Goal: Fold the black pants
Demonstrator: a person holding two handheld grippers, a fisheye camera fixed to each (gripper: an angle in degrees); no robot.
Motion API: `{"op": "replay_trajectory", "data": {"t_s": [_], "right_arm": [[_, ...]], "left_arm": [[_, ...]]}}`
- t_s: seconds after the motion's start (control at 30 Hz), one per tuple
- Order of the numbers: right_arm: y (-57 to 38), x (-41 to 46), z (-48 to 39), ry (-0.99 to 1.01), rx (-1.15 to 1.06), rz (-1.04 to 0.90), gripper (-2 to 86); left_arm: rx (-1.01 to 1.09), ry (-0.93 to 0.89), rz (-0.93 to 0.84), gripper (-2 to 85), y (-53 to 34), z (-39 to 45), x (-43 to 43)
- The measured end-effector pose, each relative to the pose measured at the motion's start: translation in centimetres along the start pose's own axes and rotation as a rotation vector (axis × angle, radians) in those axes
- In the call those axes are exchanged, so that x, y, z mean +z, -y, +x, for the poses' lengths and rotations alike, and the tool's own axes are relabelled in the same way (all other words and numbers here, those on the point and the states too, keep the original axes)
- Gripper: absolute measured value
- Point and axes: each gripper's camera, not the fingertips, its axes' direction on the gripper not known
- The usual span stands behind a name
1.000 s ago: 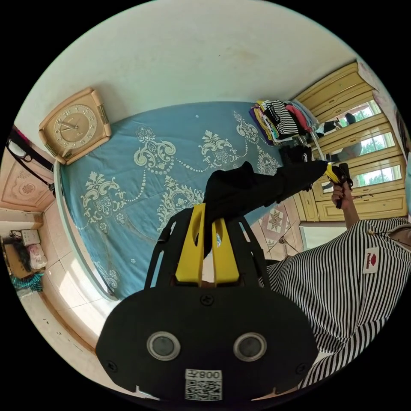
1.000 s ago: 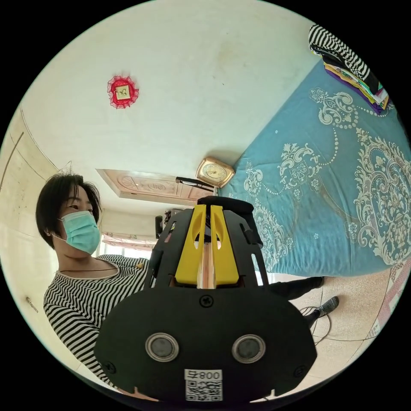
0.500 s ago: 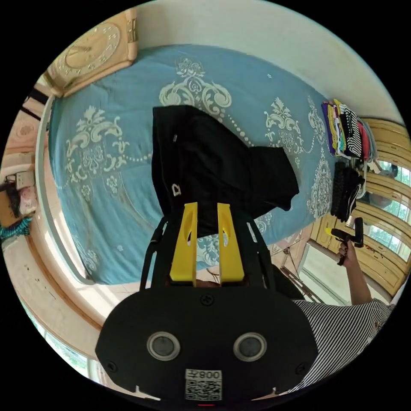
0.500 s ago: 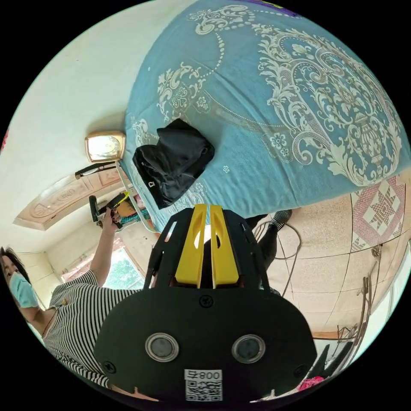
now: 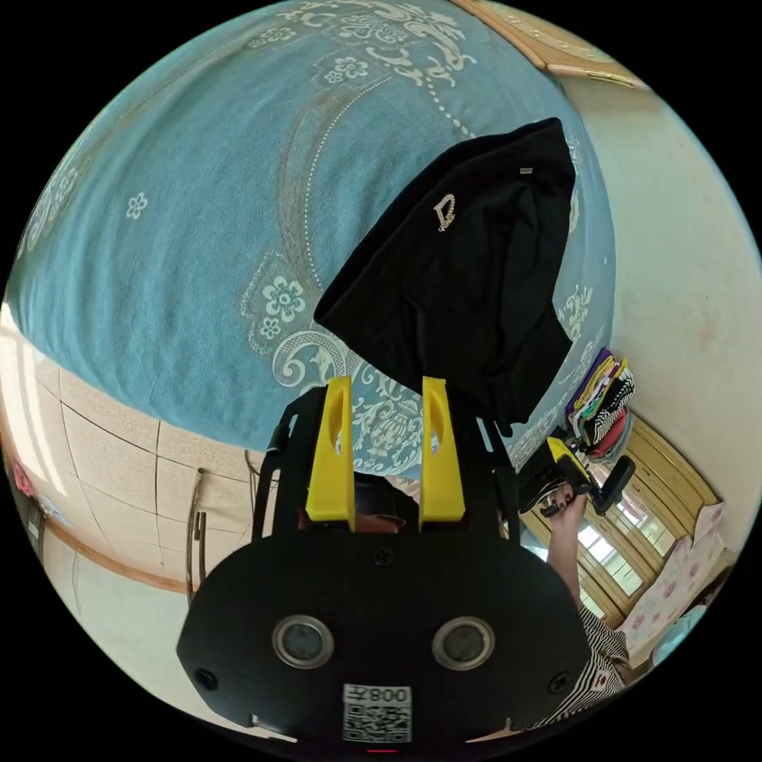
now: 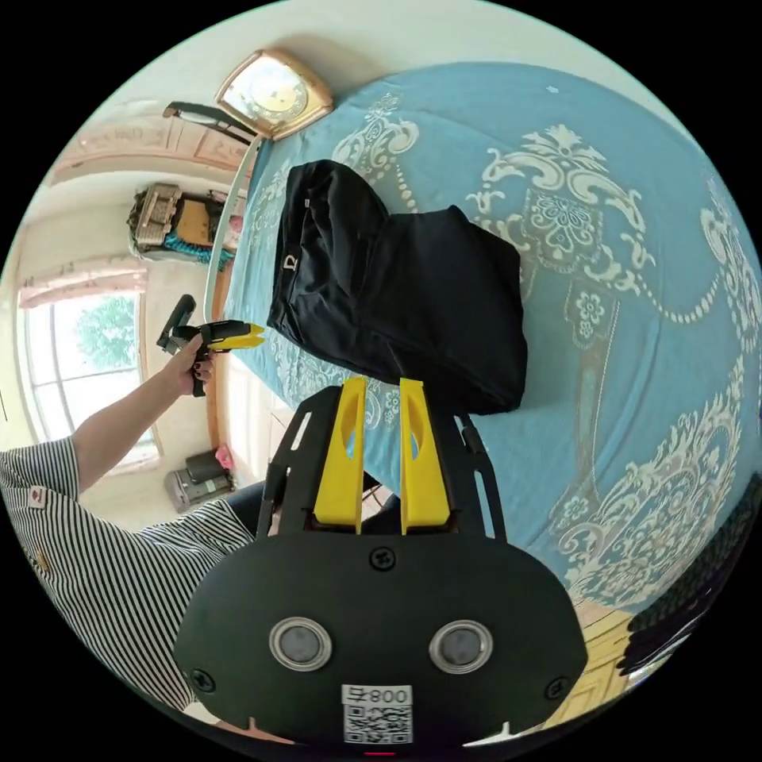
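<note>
The black pants (image 6: 397,294) lie in a folded bundle on the blue patterned bedspread (image 6: 627,333), near the bed's edge. In the left gripper view the black pants (image 5: 468,262) show a small silver emblem. My left gripper (image 5: 386,389) is open, its yellow jaws spread just short of the bundle's near edge with nothing between them. My right gripper (image 6: 382,389) is open by a narrower gap, empty, close to the bundle's near side. The left gripper (image 6: 234,336) hangs off the bed's edge in a hand; the right gripper (image 5: 567,464) is held beside the bed.
A stack of folded clothes (image 5: 603,397) sits at the bed's far end near wooden cabinets (image 5: 667,476). A square clock (image 6: 274,91) leans at the other end. Tiled floor (image 5: 103,476) runs along the bed. The person's striped sleeve (image 6: 95,540) is at the left.
The pants were held stretched between both shut grippers in the air; they now lie folded on the bed, released. Both grippers have opened and drawn back from the bundle.
</note>
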Motion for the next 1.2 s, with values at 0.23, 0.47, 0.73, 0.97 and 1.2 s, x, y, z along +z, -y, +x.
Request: {"op": "replay_trajectory", "data": {"t_s": [0.23, 0.47, 0.73, 0.97, 1.2], "right_arm": [[1.7, 5.7, -0.1, -0.233, -0.264, -0.081, 8.9], [-1.4, 9.1, 1.8, -0.377, -0.35, -0.013, 4.7], [-5.9, 6.2, 3.9, -0.312, -0.267, 0.158, 0.8], [-10.5, 1.0, 3.8, -0.26, -0.169, 0.302, 0.3], [-15.9, -4.6, 4.2, -0.204, -0.077, 0.402, 0.1]], "left_arm": [[0.014, 0.013, 0.06, 9.8, 1.9, -5.1, -4.0], [0.05, 0.009, 0.128, 2.4, 2.2, -11.6, -10.0], [0.105, -0.225, 0.257, 1.8, 1.1, -19.4, -16.1], [0.081, -0.452, 0.269, 8.2, 1.7, -25.3, -17.6], [-0.012, -0.48, 0.309, 2.6, 3.1, -29.6, -19.7]]}}
